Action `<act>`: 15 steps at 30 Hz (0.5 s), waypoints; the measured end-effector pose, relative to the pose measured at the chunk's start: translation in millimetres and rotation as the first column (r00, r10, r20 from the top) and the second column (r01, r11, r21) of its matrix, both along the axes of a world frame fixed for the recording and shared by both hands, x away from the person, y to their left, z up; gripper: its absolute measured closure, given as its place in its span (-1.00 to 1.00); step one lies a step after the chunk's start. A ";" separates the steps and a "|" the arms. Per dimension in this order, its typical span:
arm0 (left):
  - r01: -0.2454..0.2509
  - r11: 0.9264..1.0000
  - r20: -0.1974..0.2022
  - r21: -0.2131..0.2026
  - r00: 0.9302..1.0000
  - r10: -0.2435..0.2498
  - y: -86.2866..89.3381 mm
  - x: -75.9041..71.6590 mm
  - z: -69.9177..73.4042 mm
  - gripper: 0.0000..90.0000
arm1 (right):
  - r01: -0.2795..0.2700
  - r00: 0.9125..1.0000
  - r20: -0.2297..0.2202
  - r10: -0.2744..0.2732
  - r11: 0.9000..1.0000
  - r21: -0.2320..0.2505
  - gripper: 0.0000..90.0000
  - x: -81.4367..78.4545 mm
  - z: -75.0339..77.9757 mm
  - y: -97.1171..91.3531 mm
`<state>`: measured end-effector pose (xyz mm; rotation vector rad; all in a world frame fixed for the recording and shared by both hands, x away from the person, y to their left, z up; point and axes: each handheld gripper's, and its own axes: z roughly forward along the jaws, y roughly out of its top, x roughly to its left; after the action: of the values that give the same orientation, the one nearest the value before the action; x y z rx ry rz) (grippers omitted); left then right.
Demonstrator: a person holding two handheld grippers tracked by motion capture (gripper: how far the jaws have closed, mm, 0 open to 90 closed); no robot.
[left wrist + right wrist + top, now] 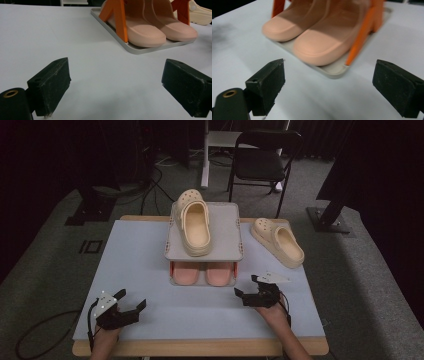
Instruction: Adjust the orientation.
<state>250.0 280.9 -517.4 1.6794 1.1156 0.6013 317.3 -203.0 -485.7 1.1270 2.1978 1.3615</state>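
Observation:
A two-level grey shoe rack [227,227] with orange posts stands mid-table. One cream clog [194,222] lies on its top shelf. A pair of pink slippers [205,273] sits on the lower tray [140,48], toes toward me; the same pink slippers [317,42] fill the right gripper view. A second cream clog [278,241] lies on the table right of the rack. My left gripper [131,301] rests open near the front left. My right gripper [246,287] is open, nothing between its jaws, just in front of the rack's right corner.
The pale blue table top [130,265] ends at a wooden front edge [200,347]. A black folding chair [262,162] and dark stands are on the carpet behind the table. Cables lie on the floor at the left.

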 end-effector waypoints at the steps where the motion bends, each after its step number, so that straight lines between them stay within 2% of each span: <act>1: 0.000 1.000 0.001 -0.001 1.000 0.000 0.0 0.3 -0.2 -0.82 | 0.000 1.000 0.005 0.000 1.000 0.010 -0.77 0.5 0.9 -3.2; 8: 0.000 1.000 0.003 -0.002 1.000 0.001 -0.1 -0.2 0.3 -0.82 | 0.092 0.994 0.047 -0.094 0.995 0.043 -0.77 7.4 10.2 -30.1; 10: -0.002 1.000 0.002 -0.004 1.000 0.002 0.0 -0.2 0.2 -0.82 | 0.097 0.994 0.047 -0.099 0.994 0.057 -0.77 10.3 12.0 -36.1; 15: 0.001 1.000 0.002 -0.002 1.000 -0.001 0.2 0.3 0.0 -0.82 | 0.153 0.986 0.058 -0.156 0.986 0.062 -0.77 20.5 15.8 -51.7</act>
<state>250.3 281.1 -517.5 1.6770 1.1129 0.6009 337.8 -254.6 -469.9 1.2305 1.9942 1.3819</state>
